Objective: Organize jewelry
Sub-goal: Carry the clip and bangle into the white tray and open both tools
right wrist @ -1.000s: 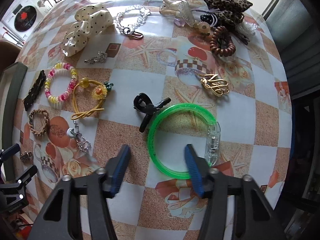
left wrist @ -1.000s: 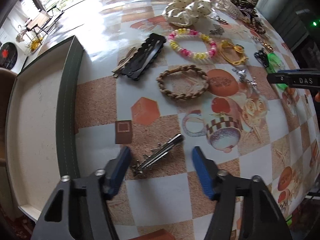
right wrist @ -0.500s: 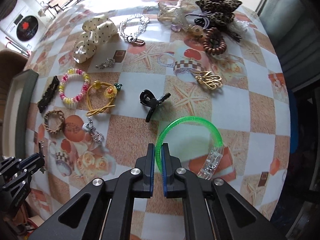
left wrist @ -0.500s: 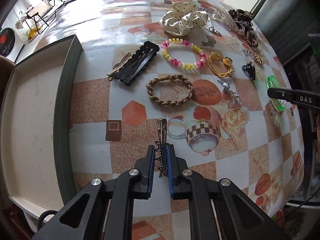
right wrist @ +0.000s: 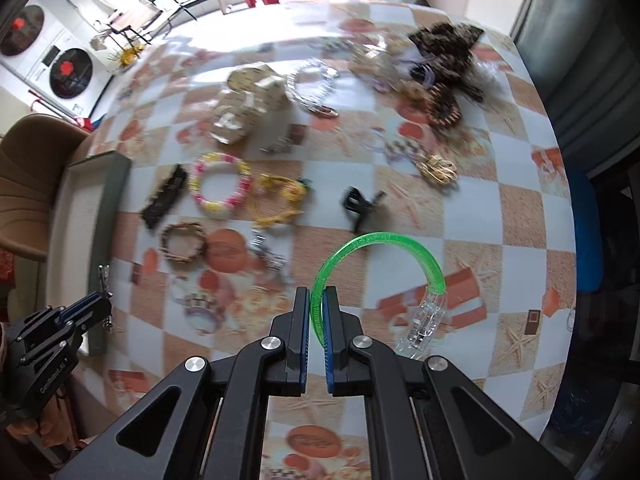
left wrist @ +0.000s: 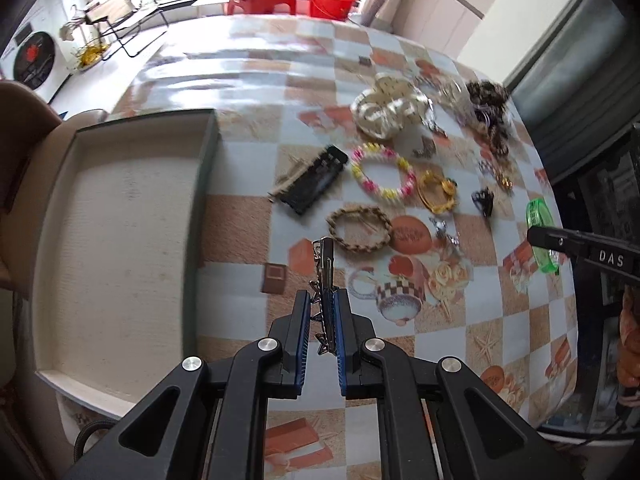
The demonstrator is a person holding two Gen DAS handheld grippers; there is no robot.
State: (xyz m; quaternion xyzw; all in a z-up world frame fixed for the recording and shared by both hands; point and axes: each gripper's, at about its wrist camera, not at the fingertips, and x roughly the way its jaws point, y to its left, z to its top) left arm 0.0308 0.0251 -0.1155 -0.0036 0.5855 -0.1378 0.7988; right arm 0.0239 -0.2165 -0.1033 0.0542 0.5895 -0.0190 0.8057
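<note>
Silver toothed metal hair clip point(left wrist: 325, 276) sits clamped in the left gripper point(left wrist: 322, 320), above the checkered tablecloth point(left wrist: 248, 208). Glittery green plastic bangle point(right wrist: 372, 248) is pinched by the right gripper point(right wrist: 316, 320). Braided tan bracelet point(left wrist: 359, 229) lies at one o'clock of the clip, cream-lined tray point(left wrist: 116, 236) at nine.

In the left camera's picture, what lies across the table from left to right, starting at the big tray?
Tray → black hair clip → pink and yellow bead bracelet → yellow bracelet → small black claw clip → green bangle.
</note>
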